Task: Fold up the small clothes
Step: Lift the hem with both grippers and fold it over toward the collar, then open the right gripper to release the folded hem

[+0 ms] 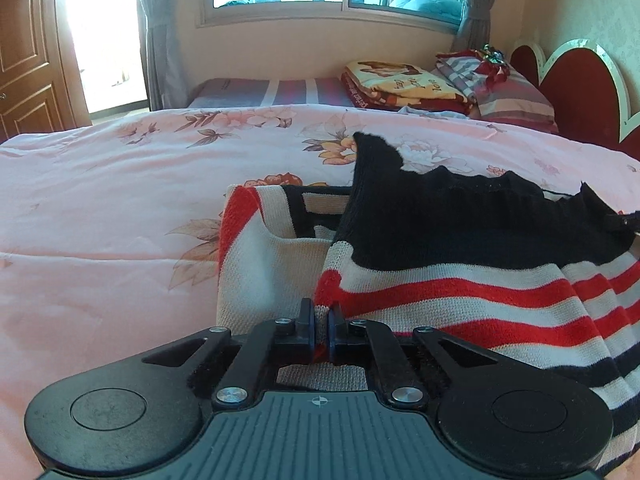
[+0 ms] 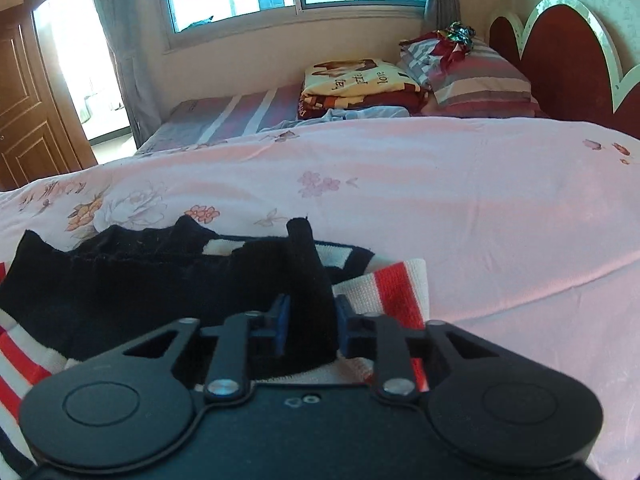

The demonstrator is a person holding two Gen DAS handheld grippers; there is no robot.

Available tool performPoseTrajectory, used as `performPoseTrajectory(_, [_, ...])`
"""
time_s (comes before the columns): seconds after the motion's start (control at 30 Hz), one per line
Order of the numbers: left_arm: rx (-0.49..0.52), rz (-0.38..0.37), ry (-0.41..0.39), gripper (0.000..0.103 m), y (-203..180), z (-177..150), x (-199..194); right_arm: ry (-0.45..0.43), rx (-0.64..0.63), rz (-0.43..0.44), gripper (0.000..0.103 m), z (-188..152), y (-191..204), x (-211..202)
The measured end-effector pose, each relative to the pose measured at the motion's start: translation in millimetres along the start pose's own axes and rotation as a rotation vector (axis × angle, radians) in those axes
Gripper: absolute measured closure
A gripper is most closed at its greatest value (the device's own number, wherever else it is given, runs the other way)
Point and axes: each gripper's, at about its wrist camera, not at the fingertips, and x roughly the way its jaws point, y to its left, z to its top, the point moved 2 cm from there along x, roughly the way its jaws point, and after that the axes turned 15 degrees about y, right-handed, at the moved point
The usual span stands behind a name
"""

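Observation:
A knitted sweater (image 1: 460, 280) with red, cream and black stripes and a black upper part lies on the pink flowered bedspread (image 1: 120, 220). In the left wrist view, my left gripper (image 1: 321, 320) is shut on a cream and red edge of the sweater, with the cloth pinched between the blue pads. In the right wrist view the sweater (image 2: 120, 288) lies to the left and under the tool. My right gripper (image 2: 311, 320) is shut on a raised fold of the black part, which fills the space between its pads and sticks up beyond them.
A folded printed blanket (image 1: 396, 84) and striped pillows (image 1: 508, 96) sit at the far side of the bed by the red headboard (image 1: 576, 80). A wooden door (image 1: 28, 48) stands far left, below-window wall ahead. Pink bedspread (image 2: 480, 220) stretches to the right.

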Motion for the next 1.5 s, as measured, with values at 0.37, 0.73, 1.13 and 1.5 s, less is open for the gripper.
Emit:
performPoseTrajectory(0.37, [0.008,0.064,-0.047,0.095,-1,-6,-22,-0.064,-0.032,-0.065,0.078,-2,6,-26])
performPoseTrajectory(0.73, [0.085,-0.092,0.008,0.089,-62,51,3,0.019,-0.162,0.055,0.079,-8,90,-6])
performPoseTrajectory(1.13, [-0.069,-0.041,-0.014,0.1,-16,45,37,0.022,-0.097,-0.066,0.08,-4,43,18])
performPoseTrajectory(1.5, [0.123,-0.091,-0.038,0.098,-75,20,-7,0.012,-0.187,0.048,0.078,-36,110,-26])
